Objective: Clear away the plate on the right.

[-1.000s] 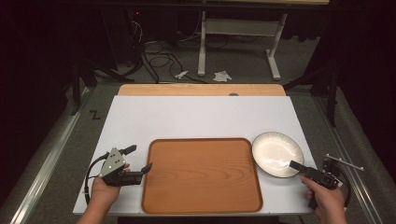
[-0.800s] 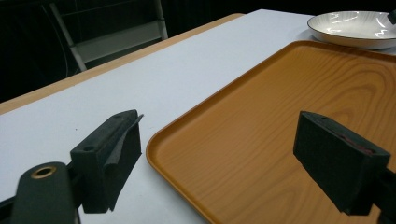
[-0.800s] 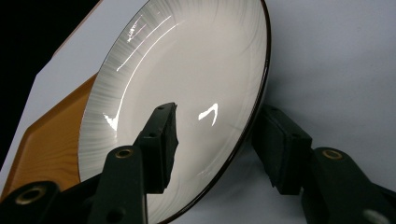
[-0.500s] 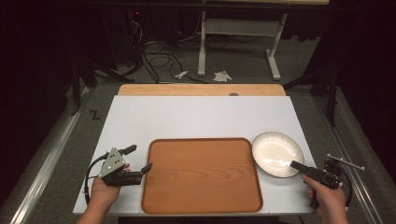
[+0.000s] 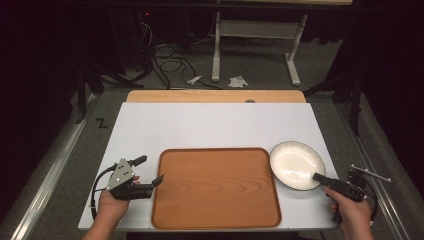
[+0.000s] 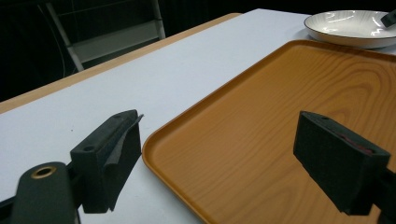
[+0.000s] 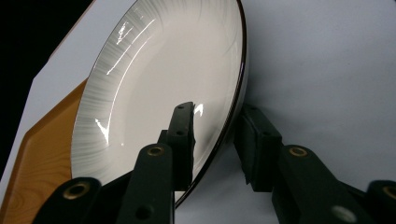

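- White table top [image 5: 210, 125] with a wooden strip along the far edge, seen whole from the high view; grey floor with cables and scraps of paper behind it.
- Wooden tray [image 5: 215, 187] lying flat near the front edge, nothing inside it. Wood grain and raised rim clear in the left gripper view [image 6: 289, 107].
- White plate [image 5: 297, 165] with a thin dark rim, just right of the tray on the table, nothing on it. Fine grey lines around the border, plain only in the right gripper view [image 7: 159, 93].
- Left gripper [image 5: 150, 172] held in the left hand [image 5: 111, 205] at the tray's left edge, jaws wide apart, gripping nothing. One jaw over the table and one over the tray in the left gripper view [image 6: 233, 154].
- Right gripper [image 5: 320, 177] held in the right hand [image 5: 350, 212] at the plate's near right rim. Close up in the right gripper view [image 7: 212, 140]: one jaw inside the plate, one outside, rim between them, narrow gap. Squeezing or not: cannot tell.
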